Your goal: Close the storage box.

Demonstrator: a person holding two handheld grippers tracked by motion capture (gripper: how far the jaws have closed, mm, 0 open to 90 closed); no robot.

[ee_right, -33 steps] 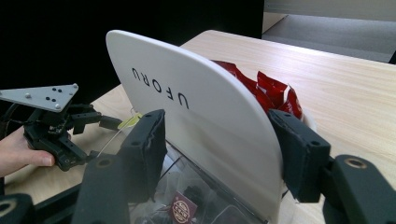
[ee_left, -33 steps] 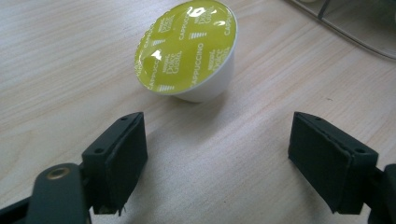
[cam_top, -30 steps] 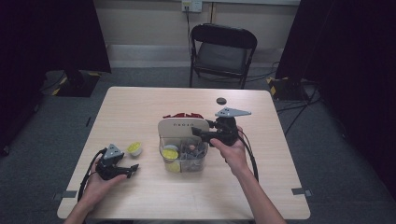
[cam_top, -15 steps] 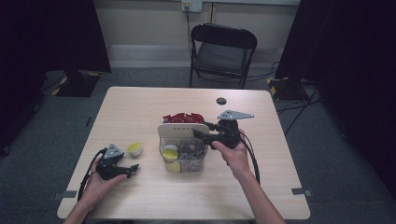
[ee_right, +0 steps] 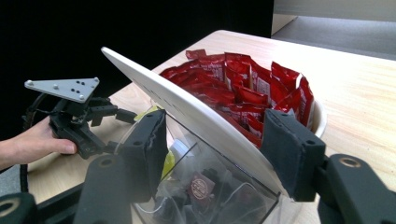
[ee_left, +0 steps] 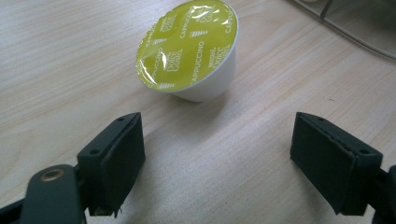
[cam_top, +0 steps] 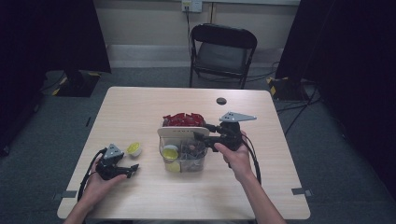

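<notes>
With its jaws wide and empty, the left gripper (ee_left: 215, 168) should advance squarely until both pads flank the yellow-lidded cappuccino capsule (ee_left: 191, 51) just ahead (tilted on the table), while the right gripper (ee_right: 215, 154) straddles, apparently unclamped, the clear container's white lid (ee_right: 187, 112).

"Dolce Gusto" and "CAPPUCCINO", repeated across the yellow-green foil of the coffee capsule (ee_left: 189, 49).
</notes>
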